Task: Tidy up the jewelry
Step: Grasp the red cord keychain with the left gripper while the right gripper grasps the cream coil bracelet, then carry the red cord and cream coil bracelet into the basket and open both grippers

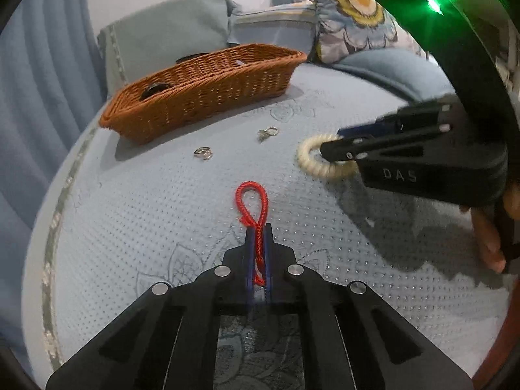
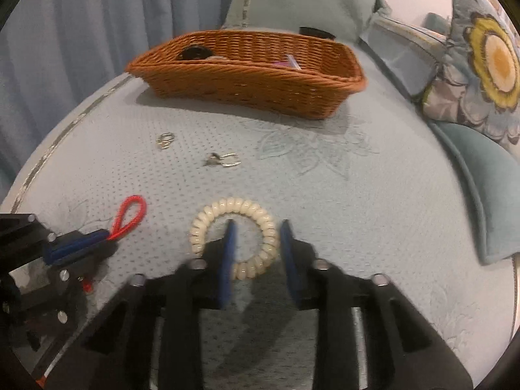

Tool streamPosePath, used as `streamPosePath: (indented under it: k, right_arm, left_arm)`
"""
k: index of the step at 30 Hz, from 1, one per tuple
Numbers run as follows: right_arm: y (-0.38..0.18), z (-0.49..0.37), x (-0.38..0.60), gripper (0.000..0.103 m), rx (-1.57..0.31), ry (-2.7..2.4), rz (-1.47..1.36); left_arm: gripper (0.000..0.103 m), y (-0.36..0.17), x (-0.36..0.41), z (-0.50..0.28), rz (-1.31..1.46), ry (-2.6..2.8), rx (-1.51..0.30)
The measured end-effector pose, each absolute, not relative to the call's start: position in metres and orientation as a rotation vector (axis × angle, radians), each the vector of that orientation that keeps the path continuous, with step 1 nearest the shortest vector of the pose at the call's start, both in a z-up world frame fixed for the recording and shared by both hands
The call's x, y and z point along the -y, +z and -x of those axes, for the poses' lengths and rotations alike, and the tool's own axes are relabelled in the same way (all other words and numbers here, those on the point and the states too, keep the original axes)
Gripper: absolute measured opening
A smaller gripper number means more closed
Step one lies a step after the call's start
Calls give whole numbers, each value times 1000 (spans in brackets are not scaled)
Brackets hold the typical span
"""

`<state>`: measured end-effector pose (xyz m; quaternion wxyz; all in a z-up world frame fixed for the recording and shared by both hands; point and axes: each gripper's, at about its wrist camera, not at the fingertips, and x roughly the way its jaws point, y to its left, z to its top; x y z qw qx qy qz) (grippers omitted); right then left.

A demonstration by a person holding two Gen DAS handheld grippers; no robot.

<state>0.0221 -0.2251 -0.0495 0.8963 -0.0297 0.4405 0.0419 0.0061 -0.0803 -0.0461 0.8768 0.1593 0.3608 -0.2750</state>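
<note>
Left claw is pinched shut on the red cord loop & right claw, part open, sits around the cream coil bracelet's near-right rim, prob. for the far wicker basket.

Red cord is showing between blue pads of the black left gripper. Cream coil ring is lying around one right pad. Brown basket beyond; cloth appearing pale blue, dotted.
</note>
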Motion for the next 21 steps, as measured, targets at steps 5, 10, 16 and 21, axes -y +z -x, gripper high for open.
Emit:
streamPosePath:
  k: [5,10,16,21]
  right_arm:
    - [-39,-17,221,9,-865,128,42]
    - [-14,-5,219,9,-753,152,27]
    - [8,2,235,9,-655,142,-51]
    - [37,-16,248,9,-590,79,-77]
  left_arm:
    - [2,-34,51,-15,-121,-629,-738]
    - [2,-20,38,-19,-20,-643,-698]
    - [2,10,41,-15,-14,-642,-617]
    - [2,41,49,-31,-27,-635,-553]
